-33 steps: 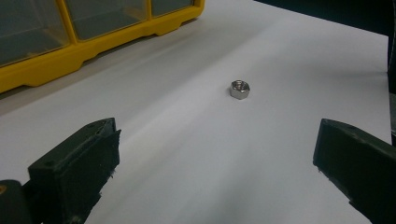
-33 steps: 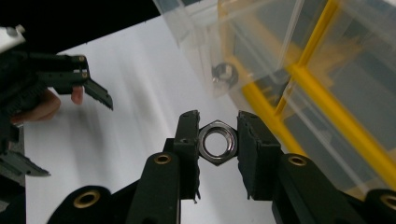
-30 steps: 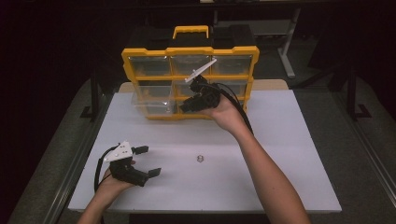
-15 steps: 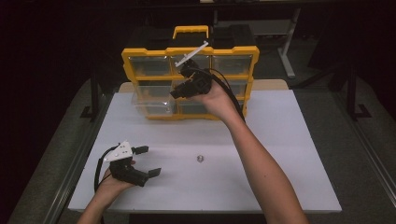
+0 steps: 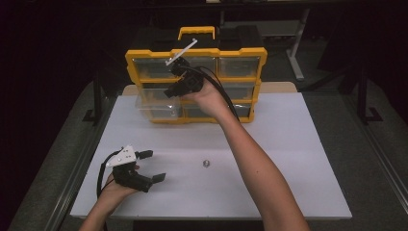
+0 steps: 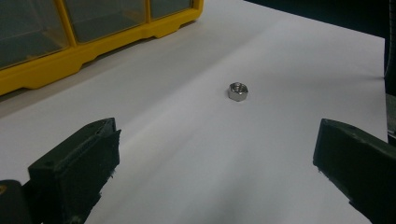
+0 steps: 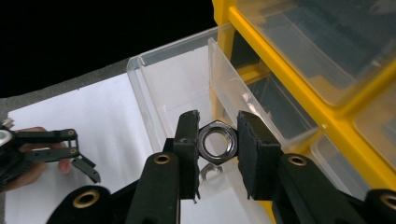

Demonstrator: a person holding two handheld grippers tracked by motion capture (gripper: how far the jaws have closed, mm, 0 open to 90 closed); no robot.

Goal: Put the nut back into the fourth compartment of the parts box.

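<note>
While the left tongs (image 5: 153, 166) rest low on the near left of the white desk (image 5: 298, 159), jaws spread wide with nothing between them, the right tongs (image 7: 218, 140) are up at the far side, clamped on a large steel hex nut (image 7: 218, 142). In the right gripper view the nut sits squarely between the two black pads, its threaded hole facing the camera, and it hangs above a clear plastic drawer (image 7: 173, 88) pulled out of the yellow organiser (image 5: 240, 55). A second nut (image 7: 210, 171) (partly hidden behind the held one and the jaws) lies on the floor of that drawer.

In the high view the right tongs (image 5: 177, 82) are held in front of the organiser's middle row, toward its left half, with the open drawer (image 5: 149, 103) jutting out toward the near side below them. The organiser stands upright at the far edge of the desk, its yellow handle (image 5: 197, 32) on top.

A smaller hex nut (image 6: 237, 90) lies alone on the desk, out ahead of the left tongs (image 6: 215, 154) and well apart from them; seen from above, this small nut (image 5: 205, 163) sits near the middle of the desk, right of the left tongs.
</note>
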